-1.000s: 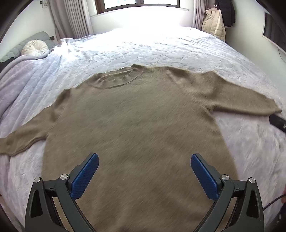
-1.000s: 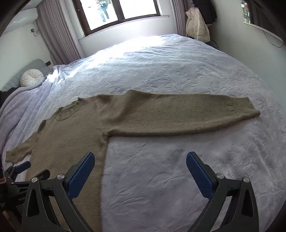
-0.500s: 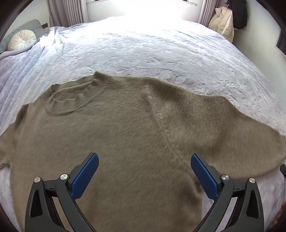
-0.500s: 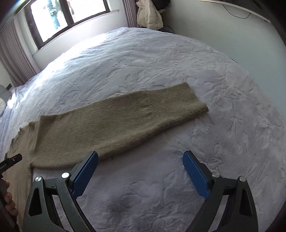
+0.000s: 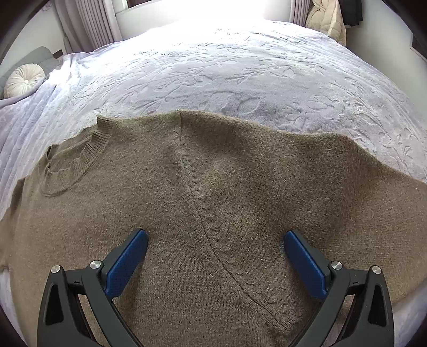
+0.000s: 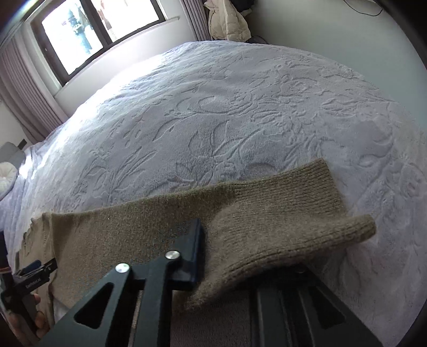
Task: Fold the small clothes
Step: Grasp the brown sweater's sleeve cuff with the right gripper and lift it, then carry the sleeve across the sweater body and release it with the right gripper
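An olive-brown knit sweater (image 5: 213, 192) lies flat on the bed, its ribbed collar (image 5: 80, 160) at the left and its shoulder seam running down the middle. My left gripper (image 5: 214, 248) hovers open and empty just above the shoulder area. In the right wrist view my right gripper (image 6: 226, 256) is shut on the sweater's sleeve (image 6: 267, 213) near its ribbed cuff (image 6: 320, 192), and the cuff's near corner drapes over the right finger, hiding it. The left gripper (image 6: 34, 269) shows at the far left of the right wrist view.
The pale lavender embossed bedspread (image 5: 240, 74) extends beyond the sweater. A round white cushion (image 5: 24, 80) lies at the far left. A window (image 6: 93, 34) and curtains stand behind the bed. A cream jacket (image 6: 226, 24) hangs at the far wall.
My right gripper has moved down onto the sleeve end and closed on it. My left gripper has moved closer to the sweater's shoulder and stayed open.
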The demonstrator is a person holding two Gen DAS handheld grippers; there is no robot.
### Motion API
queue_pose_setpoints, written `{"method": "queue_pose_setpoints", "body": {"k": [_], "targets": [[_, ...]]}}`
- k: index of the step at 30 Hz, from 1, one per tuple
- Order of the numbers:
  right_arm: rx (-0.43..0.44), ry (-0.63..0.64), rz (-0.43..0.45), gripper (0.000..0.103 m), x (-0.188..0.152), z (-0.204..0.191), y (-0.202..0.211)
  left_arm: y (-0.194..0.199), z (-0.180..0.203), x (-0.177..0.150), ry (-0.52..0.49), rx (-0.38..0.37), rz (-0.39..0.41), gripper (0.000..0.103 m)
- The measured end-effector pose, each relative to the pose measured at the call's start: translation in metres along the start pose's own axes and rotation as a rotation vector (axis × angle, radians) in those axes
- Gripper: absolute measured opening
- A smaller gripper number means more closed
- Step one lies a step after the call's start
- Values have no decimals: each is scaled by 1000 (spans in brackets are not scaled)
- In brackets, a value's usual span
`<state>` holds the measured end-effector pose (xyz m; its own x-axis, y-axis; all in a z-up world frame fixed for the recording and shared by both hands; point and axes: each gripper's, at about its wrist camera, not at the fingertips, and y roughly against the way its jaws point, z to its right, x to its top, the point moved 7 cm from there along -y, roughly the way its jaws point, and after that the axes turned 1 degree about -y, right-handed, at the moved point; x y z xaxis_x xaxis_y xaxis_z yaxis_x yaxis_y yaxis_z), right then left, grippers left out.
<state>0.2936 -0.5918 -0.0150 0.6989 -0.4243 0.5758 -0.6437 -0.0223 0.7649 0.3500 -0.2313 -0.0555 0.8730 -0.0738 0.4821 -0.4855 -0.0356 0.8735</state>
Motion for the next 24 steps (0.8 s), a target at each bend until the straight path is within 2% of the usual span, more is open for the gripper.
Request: {"method": "queue_pose_setpoints", "body": {"k": [6,9,11,12,13,14,16,19,24], "targets": [[-12,59,96,6,6,-23,35,2,2,2,-3,-7,-2,103],[13,99,154,5,15,-49,65,11,-8,4,10,-44,2,103],[31,137,198,5,21,-73,87,12,-16,5,21,-27,13,103],[44,155,215,5,25,-88,97,3,-14,2,-30,12,-17,103],[60,172,227,5,26,-103,107,-4,-10,-1,-82,11,-48,103],[73,190,237,5,29,-119,113,-3,-10,0,-112,2,-42,103],[97,232,253,5,31,-155,127,10,-20,5,-106,-44,-38,103],[149,290,274,5,26,-214,144,36,-62,14,-27,-105,11,103],[243,416,277,5,-3,-334,151,56,-165,5,121,-106,56,103]]}}
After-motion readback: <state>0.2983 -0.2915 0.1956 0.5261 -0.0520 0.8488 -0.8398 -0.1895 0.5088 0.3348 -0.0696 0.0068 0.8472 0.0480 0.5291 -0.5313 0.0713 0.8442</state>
